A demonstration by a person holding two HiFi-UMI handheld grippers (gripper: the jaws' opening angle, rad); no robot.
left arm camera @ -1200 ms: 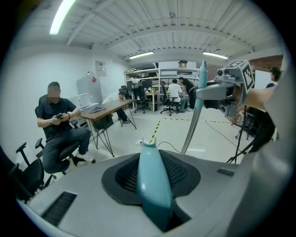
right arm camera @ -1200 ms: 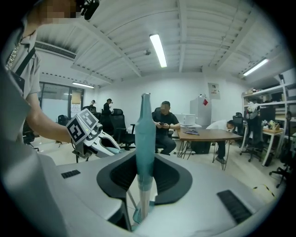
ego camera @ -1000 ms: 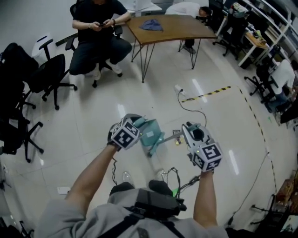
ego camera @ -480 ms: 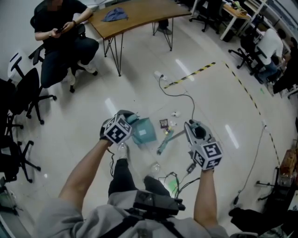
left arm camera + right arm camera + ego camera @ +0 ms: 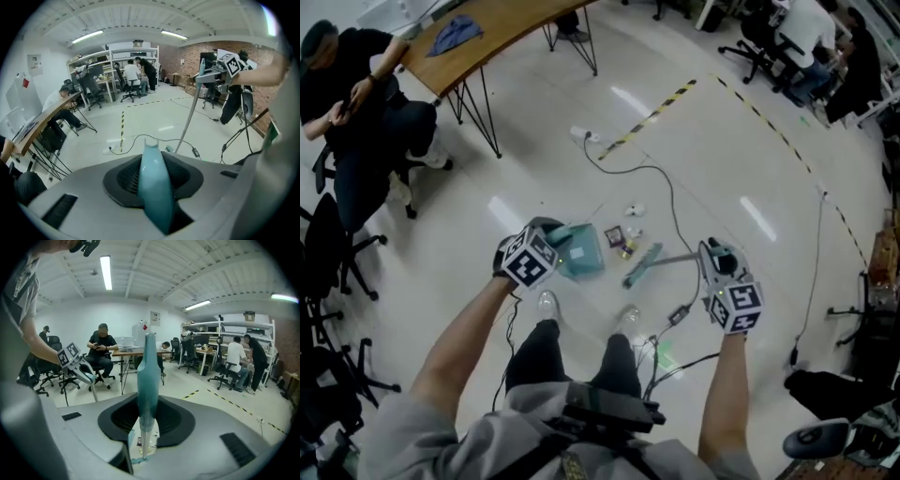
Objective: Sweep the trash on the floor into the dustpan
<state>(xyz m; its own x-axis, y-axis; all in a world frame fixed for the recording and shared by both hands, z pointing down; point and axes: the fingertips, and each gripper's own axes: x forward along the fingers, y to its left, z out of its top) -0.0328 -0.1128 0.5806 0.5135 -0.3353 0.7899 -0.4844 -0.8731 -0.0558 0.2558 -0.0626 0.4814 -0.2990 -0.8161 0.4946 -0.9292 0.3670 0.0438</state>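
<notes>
**Dustpan in one hand, broom in the other, trash right in between**

So my left hand-held gripper (image 5: 551, 240) is pinching the handle of a teal plastic dustpan (image 5: 584, 253). In the left gripper view the teal handle sits squeezed right between the jaws. The pan hangs just ahead of that hand-held gripper, low over the glossy white floor (image 5: 750, 150). Honestly can't tell if its lip actually touches down.

My right hand-held gripper (image 5: 712, 261) is clamped on a broom with a grey metal pole and a teal brush head (image 5: 643, 265). The right gripper view shows the teal grip standing between the jaws, with the pole running down to the floor. The brush head sits out to the left of that hand-held gripper, over toward the dustpan.

The trash is a few small scraps on the floor between the pan and the brush head. They lie nearer my left hand-held gripper than my right. There's a dark square wrapper (image 5: 616, 236) just beside the pan, and a white crumpled bit (image 5: 635, 210) a little further out.

Well ahead of both hand-held grippers there's a strip of yellow-and-black striped tape (image 5: 656, 114). Far off to the front left is a curved wooden desk (image 5: 516, 19) with a blue cloth (image 5: 455, 34) on it.
</notes>
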